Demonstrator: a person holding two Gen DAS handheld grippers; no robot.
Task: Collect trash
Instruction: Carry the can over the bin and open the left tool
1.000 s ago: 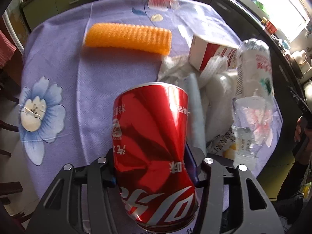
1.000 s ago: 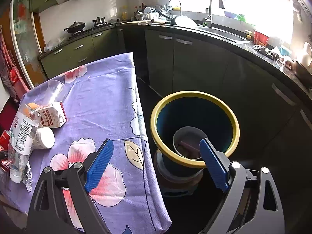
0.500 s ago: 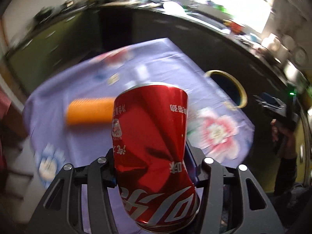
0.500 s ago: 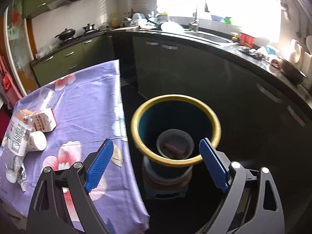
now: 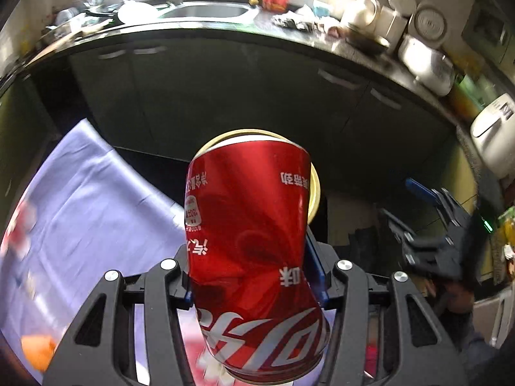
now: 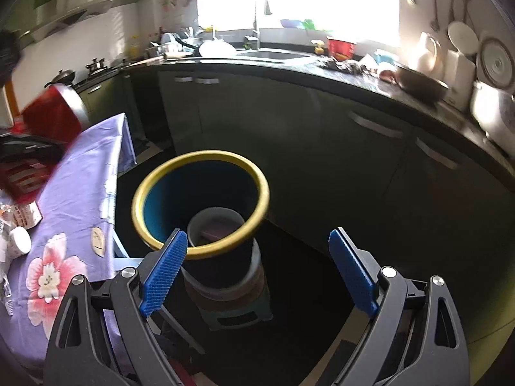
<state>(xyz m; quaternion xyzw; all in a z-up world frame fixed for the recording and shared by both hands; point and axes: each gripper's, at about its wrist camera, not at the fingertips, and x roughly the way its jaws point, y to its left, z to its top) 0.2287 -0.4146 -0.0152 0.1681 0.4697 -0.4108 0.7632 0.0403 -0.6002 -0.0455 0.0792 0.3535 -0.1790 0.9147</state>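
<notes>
My left gripper [image 5: 249, 270] is shut on a dented red cola can [image 5: 251, 241], held up in the air and facing the yellow-rimmed blue bin [image 5: 313, 189], which is mostly hidden behind the can. In the right wrist view the can [image 6: 53, 114] shows at the far left above the table, and the bin [image 6: 201, 202] stands on the floor beside the table with a grey cup [image 6: 215, 228] inside. My right gripper [image 6: 257, 263] is open and empty, just above and in front of the bin.
The purple flowered tablecloth [image 6: 74, 193] covers the table left of the bin, with a carton [image 6: 24, 217] and a white pot [image 6: 19, 241] on it. Dark kitchen cabinets [image 6: 322, 144] run behind the bin. An orange item [image 5: 37, 352] lies at lower left.
My left gripper has swung with the can from over the table's trash toward the bin. My right gripper has shifted a little to the right and stays open.
</notes>
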